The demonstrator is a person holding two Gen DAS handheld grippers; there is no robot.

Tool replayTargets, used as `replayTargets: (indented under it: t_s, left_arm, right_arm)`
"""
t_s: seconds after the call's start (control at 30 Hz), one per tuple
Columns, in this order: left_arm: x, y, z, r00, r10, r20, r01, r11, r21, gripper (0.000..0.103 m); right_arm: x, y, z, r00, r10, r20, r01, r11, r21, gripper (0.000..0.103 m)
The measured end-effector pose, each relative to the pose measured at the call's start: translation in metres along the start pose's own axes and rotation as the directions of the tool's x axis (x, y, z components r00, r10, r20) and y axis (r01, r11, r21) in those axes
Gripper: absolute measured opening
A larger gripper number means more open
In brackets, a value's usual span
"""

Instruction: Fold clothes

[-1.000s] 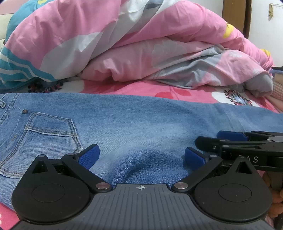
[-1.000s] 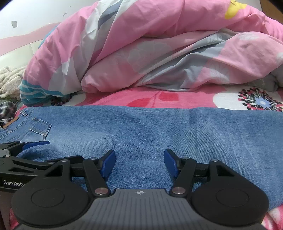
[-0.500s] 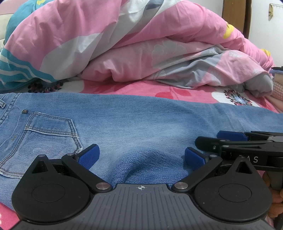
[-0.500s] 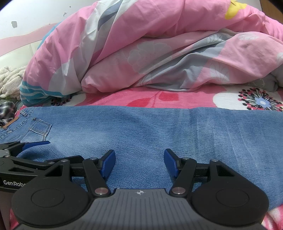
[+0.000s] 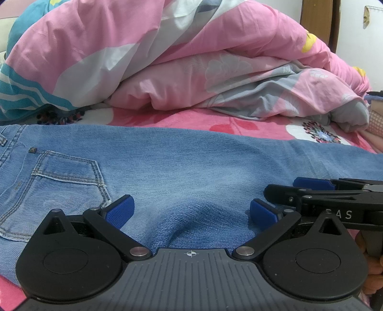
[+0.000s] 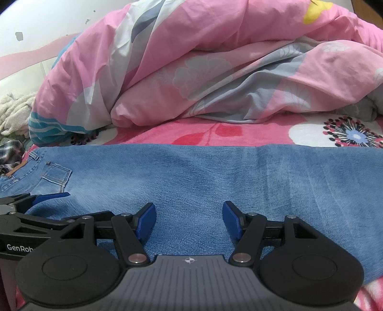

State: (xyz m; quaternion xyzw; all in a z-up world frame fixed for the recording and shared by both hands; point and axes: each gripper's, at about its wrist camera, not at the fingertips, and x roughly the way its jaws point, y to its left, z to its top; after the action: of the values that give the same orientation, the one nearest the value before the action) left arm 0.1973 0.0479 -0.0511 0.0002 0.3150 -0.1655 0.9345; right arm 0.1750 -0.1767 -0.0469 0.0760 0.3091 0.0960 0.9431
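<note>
A pair of light blue jeans [image 5: 191,167] lies flat across the bed, waist and back pocket [image 5: 67,177] to the left, legs running off to the right [image 6: 263,172]. My left gripper [image 5: 191,211] stands open low over the near edge of the denim, a soft ridge of cloth rising between its blue pads without touching them. My right gripper [image 6: 189,219] is also open, just above the near edge of the leg, nothing pressed between its pads. The two grippers sit side by side; the right gripper [image 5: 318,191] shows at the right of the left wrist view.
A bulky pink, white and grey duvet [image 5: 203,62] is heaped behind the jeans. The bed has a pink flowered sheet [image 6: 239,130]. Other clothes [image 6: 12,114] lie at the far left. A wooden door frame [image 5: 318,19] stands at the back right.
</note>
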Motion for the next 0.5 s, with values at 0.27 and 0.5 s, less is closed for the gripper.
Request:
replayTargets:
  t_s: [0.27,0.5]
  left_arm:
    - [0.0009,0.0001,-0.0007,1.0,0.0,0.002,0.0,1.0,0.0,0.103]
    - [0.0015,-0.0008,0.0012,1.0,0.002,-0.013,-0.002,1.0,-0.001,0.103]
  right_arm:
    - [-0.0003,0.0005,0.0009,1.0,-0.001,-0.003,0.001,1.0,0.002,0.064]
    - [-0.0006,0.0003,0.0014,1.0,0.001,-0.003,-0.001,1.0,0.006,0.065]
